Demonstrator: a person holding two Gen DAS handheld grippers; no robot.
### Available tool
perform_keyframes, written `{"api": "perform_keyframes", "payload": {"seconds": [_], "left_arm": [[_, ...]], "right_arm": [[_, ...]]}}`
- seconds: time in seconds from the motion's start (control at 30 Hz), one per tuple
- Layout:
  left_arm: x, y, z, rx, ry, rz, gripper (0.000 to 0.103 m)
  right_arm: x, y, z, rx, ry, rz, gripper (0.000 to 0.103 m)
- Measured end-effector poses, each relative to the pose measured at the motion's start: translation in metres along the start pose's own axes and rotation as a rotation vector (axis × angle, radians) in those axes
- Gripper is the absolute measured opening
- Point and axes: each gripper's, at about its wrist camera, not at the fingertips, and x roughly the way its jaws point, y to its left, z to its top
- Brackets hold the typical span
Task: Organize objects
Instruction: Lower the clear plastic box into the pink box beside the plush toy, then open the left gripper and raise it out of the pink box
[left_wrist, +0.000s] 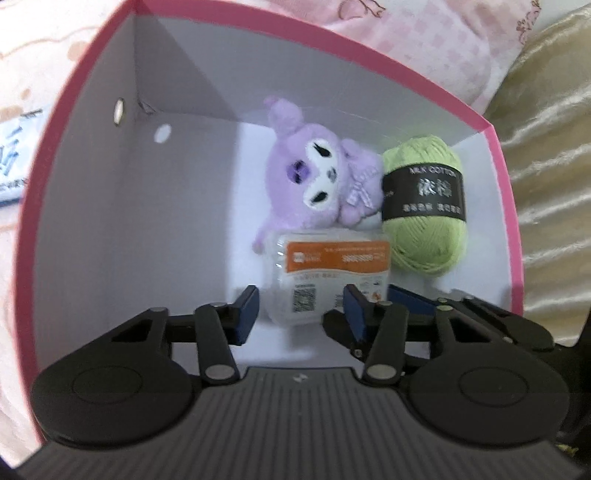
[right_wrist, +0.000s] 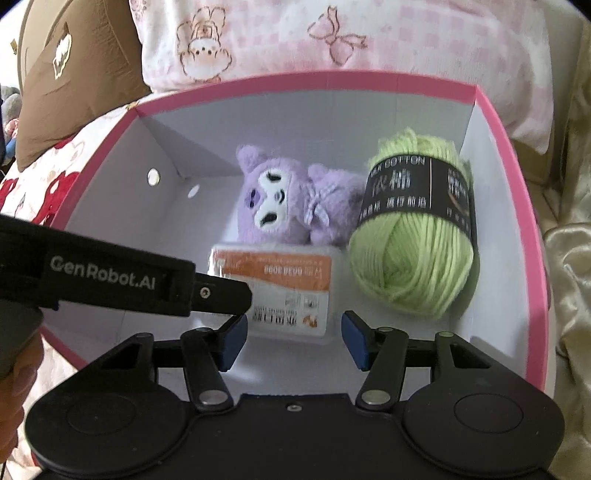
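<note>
An open box with a pink rim (left_wrist: 369, 55) and white walls holds three things. A purple plush toy (left_wrist: 314, 177) lies at the back, with a green yarn ball (left_wrist: 424, 206) to its right. In front of them lies a clear plastic case with an orange label (left_wrist: 332, 266). My left gripper (left_wrist: 299, 317) hangs open over the case's near end, pads apart from it. In the right wrist view my right gripper (right_wrist: 293, 341) is open just short of the same case (right_wrist: 273, 284), beside the yarn (right_wrist: 413, 251) and the plush (right_wrist: 288, 206).
The left gripper's black body (right_wrist: 110, 280) crosses the right wrist view from the left, above the box floor. A hand (right_wrist: 14, 373) shows at that edge. Pink patterned bedding (right_wrist: 258, 37), a brown cushion (right_wrist: 74, 74) and beige cloth (left_wrist: 554, 184) surround the box.
</note>
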Motion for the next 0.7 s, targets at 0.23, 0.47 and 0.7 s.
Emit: {"api": "perform_keyframes", "payload": {"seconds": [0.23, 0.47, 0.7], "left_arm": [[-0.005, -0.002, -0.001, -0.014, 0.009, 0.000, 0.045], [0.007, 0.004, 0.000, -0.111, 0.033, -0.010, 0.045], [0.009, -0.011, 0.004, -0.049, -0.015, 0.029, 0.045]], "right_arm": [[-0.004, -0.003, -0.002, 0.029, 0.006, 0.032, 0.058], [-0.004, 0.000, -0.004, 0.030, 0.003, 0.012, 0.058], [-0.003, 0.004, -0.005, 0.053, -0.047, -0.030, 0.058]]}}
